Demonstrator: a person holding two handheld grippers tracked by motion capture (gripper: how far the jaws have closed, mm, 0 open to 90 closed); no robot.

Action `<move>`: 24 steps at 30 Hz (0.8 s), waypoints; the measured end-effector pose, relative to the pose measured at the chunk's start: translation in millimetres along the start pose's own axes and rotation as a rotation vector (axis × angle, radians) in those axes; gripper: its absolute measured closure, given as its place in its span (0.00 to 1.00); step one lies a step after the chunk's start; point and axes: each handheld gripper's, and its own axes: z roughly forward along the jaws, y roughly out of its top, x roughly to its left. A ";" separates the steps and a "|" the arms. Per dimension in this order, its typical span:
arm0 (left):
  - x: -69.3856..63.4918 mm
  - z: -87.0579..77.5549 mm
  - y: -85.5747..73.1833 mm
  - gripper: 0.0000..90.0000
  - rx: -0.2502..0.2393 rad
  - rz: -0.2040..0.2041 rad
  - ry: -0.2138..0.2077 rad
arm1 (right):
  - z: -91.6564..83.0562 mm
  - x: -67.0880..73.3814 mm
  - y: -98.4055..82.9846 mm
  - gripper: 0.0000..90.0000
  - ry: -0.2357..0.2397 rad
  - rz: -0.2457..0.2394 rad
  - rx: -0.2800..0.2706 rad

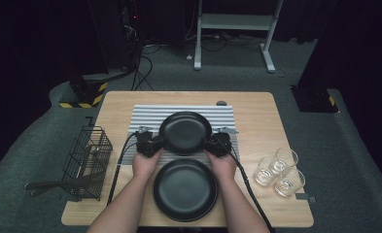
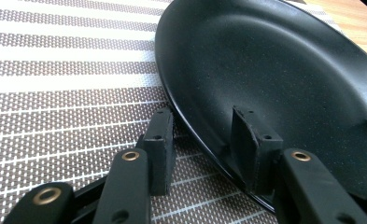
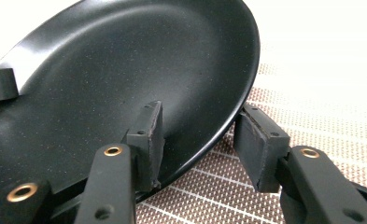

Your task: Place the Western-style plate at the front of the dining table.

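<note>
Nearest the person, a black plate [image 1: 185, 190] lies on the table [image 1: 261, 121] by its front edge, between the two forearms; the left hand [image 1: 146, 162] and right hand [image 1: 223, 164] sit just past it, each on a gripper; beyond them a second black plate, the far plate [image 1: 185, 132], rests on a striped mat [image 1: 145, 114] in the middle of the table; the left gripper [image 1: 158, 143] stands at its left rim and the right gripper [image 1: 209, 144] at its right rim; in the left gripper view the jaws are apart with the far plate's [image 2: 274, 70] rim running between them, one jaw over the mat [image 2: 69, 93] outside the rim and the other inside the dish, a clear gap showing by the outer pad [image 2: 160, 140], so nothing is clamped; in the right gripper view the jaws likewise straddle the rim of the far plate [image 3: 125, 60], one pad [image 3: 148, 135] inside and the other outside over the mat [image 3: 312, 126], standing off the rim, not gripping; to the left a wire basket [image 1: 89, 160] sits at the table's edge with utensils [image 1: 57, 184] poking out; to the right three glasses [image 1: 280, 170] stand together near the front corner; farthest off, a white frame [image 1: 234, 24] stands on the floor.
</note>
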 end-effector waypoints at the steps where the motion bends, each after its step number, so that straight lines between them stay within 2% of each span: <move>1: -0.5 -0.1 -0.2 0.67 -0.002 0.003 0.004 | -0.1 0.8 -0.2 0.59 -0.007 -0.004 -0.002; 5: -2.7 -0.5 -0.7 0.67 -0.011 0.013 0.019 | -0.5 -0.9 0.4 0.59 -0.011 0.003 0.006; 9: -4.0 -1.5 -0.8 0.67 -0.019 0.023 0.033 | -3.4 0.2 -1.0 0.57 -0.030 -0.004 -0.025; 12: -5.4 -5.0 -1.1 0.65 -0.020 0.039 0.039 | -7.1 -0.8 -1.6 0.58 -0.012 -0.003 -0.065; 14: -4.6 -11.6 -3.3 0.63 -0.047 0.026 0.040 | -9.8 -1.6 -2.5 0.58 0.001 -0.001 -0.071; 16: -5.7 -16.2 -6.1 0.62 -0.043 0.040 0.056 | -12.6 -0.7 -5.2 0.57 0.002 -0.021 -0.070; 19: -7.3 -24.3 -9.7 0.61 -0.071 0.063 0.064 | -19.7 4.3 -10.4 0.55 -0.019 -0.089 -0.060; 22: -8.2 -30.9 -11.3 0.62 -0.094 0.083 0.062 | -28.4 10.9 -14.9 0.54 -0.044 -0.209 -0.084; 24: -10.2 -36.9 -13.4 0.62 -0.097 0.095 0.048 | -35.2 12.2 -18.3 0.54 -0.029 -0.223 -0.093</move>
